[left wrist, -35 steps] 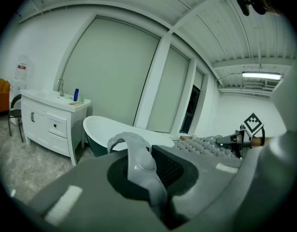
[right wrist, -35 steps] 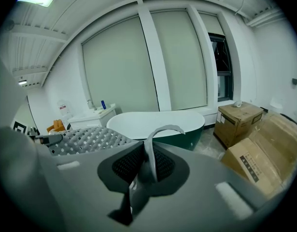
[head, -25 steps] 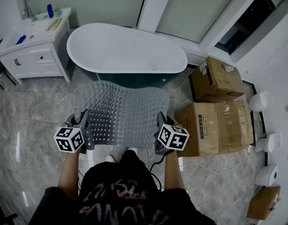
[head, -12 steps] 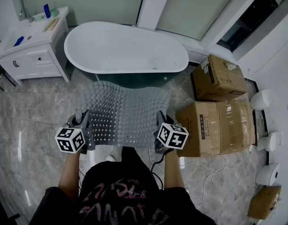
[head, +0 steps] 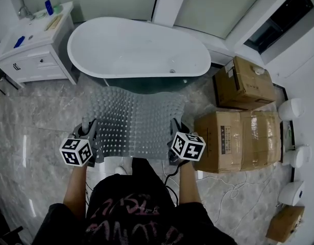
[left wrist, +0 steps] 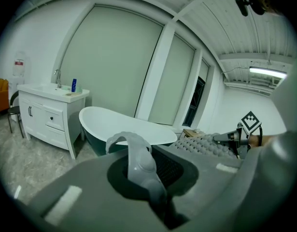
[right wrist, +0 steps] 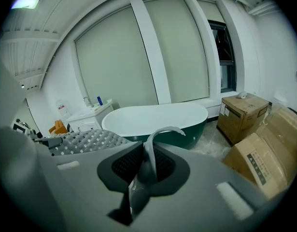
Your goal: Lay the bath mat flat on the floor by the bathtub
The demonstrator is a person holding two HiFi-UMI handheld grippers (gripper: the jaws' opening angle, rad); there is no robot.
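Observation:
The grey studded bath mat (head: 131,120) hangs stretched between my two grippers, above the marble floor just in front of the white bathtub (head: 136,47). My left gripper (head: 89,132) is shut on the mat's near left corner; in the left gripper view that corner (left wrist: 138,161) curls up out of the jaws. My right gripper (head: 175,131) is shut on the near right corner, a folded strip (right wrist: 144,170) in the right gripper view. The mat's far edge sags toward the tub's dark green base.
A white vanity cabinet (head: 31,55) stands left of the tub. Cardboard boxes (head: 243,83) (head: 233,139) crowd the floor at right, with white cables (head: 233,188) trailing in front. White fixtures (head: 292,108) line the right wall.
Both grippers have carried the mat a little forward toward the tub and slightly lower. Both grips on the corners look the same.

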